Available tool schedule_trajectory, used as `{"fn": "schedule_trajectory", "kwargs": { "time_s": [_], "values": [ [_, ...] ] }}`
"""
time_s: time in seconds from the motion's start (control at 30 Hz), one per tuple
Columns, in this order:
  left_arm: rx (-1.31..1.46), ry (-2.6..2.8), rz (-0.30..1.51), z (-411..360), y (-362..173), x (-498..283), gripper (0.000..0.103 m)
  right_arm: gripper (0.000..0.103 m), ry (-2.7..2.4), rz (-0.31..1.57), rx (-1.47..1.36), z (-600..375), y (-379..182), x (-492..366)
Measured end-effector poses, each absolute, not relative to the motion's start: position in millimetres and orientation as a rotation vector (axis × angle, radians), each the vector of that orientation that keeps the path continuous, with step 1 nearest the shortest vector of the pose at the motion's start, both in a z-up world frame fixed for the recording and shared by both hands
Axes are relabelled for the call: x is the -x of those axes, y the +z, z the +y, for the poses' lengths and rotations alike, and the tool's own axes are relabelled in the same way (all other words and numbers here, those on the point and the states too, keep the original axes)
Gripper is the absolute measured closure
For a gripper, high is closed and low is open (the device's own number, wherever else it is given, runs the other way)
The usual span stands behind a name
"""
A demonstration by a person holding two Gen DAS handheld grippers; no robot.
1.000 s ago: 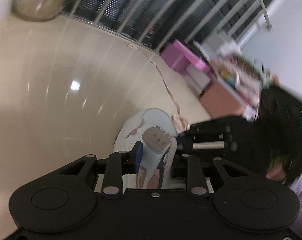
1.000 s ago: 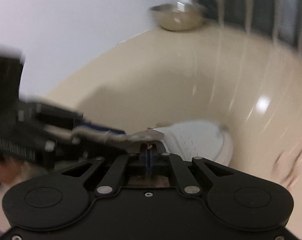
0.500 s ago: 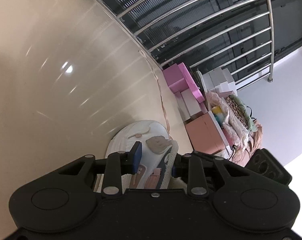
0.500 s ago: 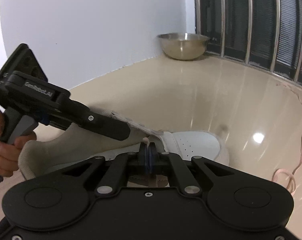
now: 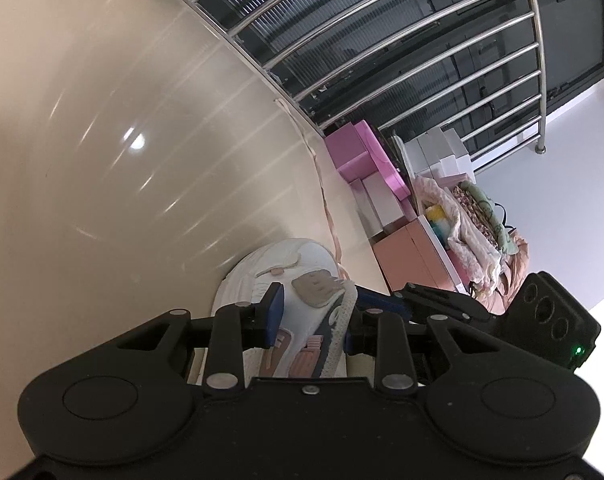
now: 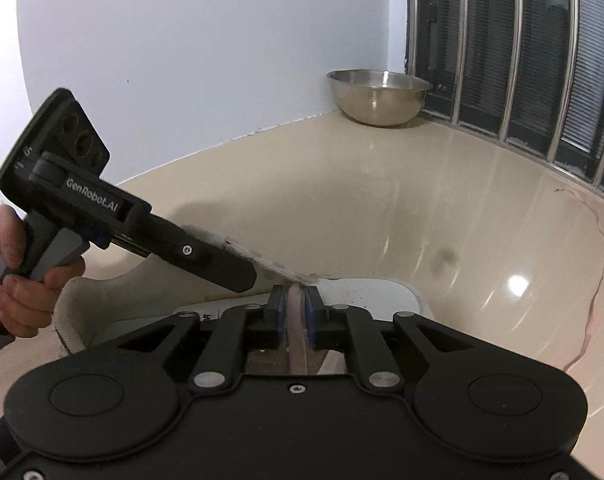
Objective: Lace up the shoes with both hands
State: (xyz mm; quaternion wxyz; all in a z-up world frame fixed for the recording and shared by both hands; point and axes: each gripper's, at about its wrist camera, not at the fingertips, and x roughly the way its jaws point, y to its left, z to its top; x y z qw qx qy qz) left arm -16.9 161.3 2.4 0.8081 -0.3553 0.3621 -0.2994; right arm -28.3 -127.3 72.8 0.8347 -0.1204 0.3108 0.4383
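A white sneaker with pink and navy trim lies on the cream floor. In the left wrist view my left gripper has its blue-padded jaws on either side of the shoe's tongue and collar, closed against them. In the right wrist view my right gripper is shut on a pink shoelace just above the white shoe. The left gripper's body reaches in from the left, held by a hand. The right gripper's body shows in the left wrist view.
A steel bowl stands in the far corner by the wall. A barred window runs along one side. Pink and white boxes and folded cloths are stacked by it. A loose pink lace trails over the floor.
Both views have steadied after fast motion. The left gripper swung so the window fills more of its view. The right gripper stays shut on the lace, which now shows clearly between its pads.
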Motion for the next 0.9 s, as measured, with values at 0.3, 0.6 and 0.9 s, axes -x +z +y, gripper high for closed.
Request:
{"fn": "schedule_trajectory", "kwargs": {
  "time_s": [0.3,0.6,0.9],
  "values": [
    [0.760,-0.636,0.778,161,2,16,0.074,0.093,0.920,0.673,0.274,-122,66,29],
    [0.855,-0.630,0.785,165,-6,17,0.073,0.101,0.794,0.504,0.266,-122,51,72],
    [0.762,-0.647,0.673,159,38,51,0.028,0.101,0.650,0.265,0.041,-150,40,127]
  ]
}}
